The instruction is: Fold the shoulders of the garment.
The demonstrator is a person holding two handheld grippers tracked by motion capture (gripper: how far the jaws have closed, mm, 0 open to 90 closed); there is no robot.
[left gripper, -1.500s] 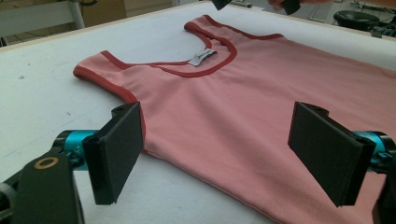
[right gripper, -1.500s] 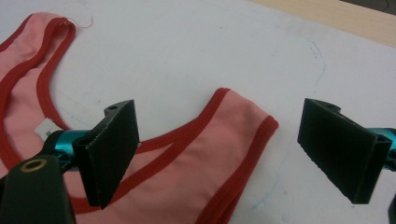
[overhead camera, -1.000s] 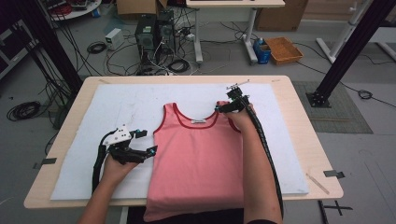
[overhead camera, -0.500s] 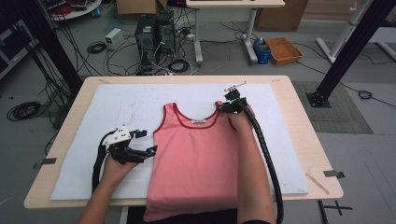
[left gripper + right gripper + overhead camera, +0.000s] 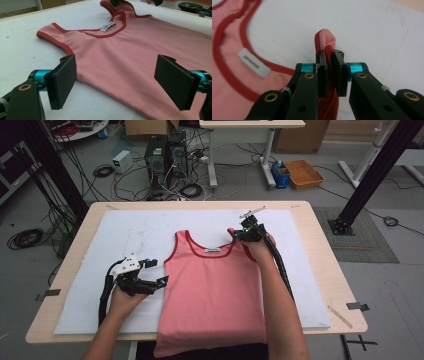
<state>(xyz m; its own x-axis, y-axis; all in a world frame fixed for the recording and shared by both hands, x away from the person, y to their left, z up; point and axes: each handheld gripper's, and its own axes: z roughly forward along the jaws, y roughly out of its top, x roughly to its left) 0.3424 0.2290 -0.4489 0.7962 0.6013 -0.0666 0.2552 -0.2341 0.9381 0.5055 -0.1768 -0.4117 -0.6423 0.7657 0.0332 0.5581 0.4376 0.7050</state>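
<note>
Pink sleeveless cotton top with dark red trim (image 5: 214,290) is lying flat in the middle of the high view, on the white padded mat (image 5: 90,255) that covers the light wooden table (image 5: 320,250). Its hem hangs off the bottom edge and the neckline faces the top of the frame. There's a small white neck label (image 5: 213,250) just under the collar.

Right gripper (image 5: 246,233) sits a bit right of center, upper half of the high view, and its jaws are pressed together pinching the top's right shoulder strap. In the right gripper view a little pink loop of the strap (image 5: 325,40) pokes up above the black pads.

Left gripper (image 5: 150,279) is at the lower left, just beside the top's left side edge. Its jaws are spread wide with nothing between them, and the left gripper view shows the pink fabric (image 5: 130,50) past the two pads.
</note>
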